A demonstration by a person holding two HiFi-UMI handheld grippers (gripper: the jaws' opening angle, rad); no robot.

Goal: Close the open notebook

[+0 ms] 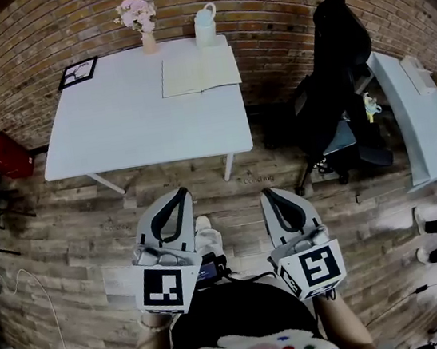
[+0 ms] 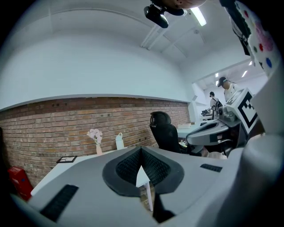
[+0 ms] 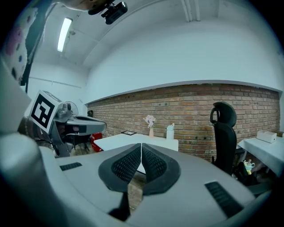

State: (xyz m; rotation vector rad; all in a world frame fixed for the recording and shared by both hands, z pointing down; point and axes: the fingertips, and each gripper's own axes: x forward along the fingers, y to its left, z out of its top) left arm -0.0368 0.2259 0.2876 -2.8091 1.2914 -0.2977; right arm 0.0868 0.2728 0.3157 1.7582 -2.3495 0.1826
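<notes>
The open notebook [image 1: 199, 71] lies flat on the white table [image 1: 130, 117], near its far right corner by the brick wall. Both grippers are held low over the wooden floor, well short of the table's near edge. My left gripper [image 1: 179, 192] points toward the table with its jaws together and nothing between them; its pads [image 2: 133, 166] meet at the tip. My right gripper [image 1: 270, 193] sits beside it, also shut and empty, pads [image 3: 153, 164] touching. In the right gripper view the table [image 3: 120, 141] shows ahead; the notebook cannot be made out there.
On the table stand a vase of pink flowers [image 1: 139, 23], a white jug [image 1: 205, 25] and a framed picture [image 1: 77, 72]. A black office chair [image 1: 341, 72] stands right of the table, beside a second desk [image 1: 429, 124]. A red box [image 1: 4, 155] sits at left.
</notes>
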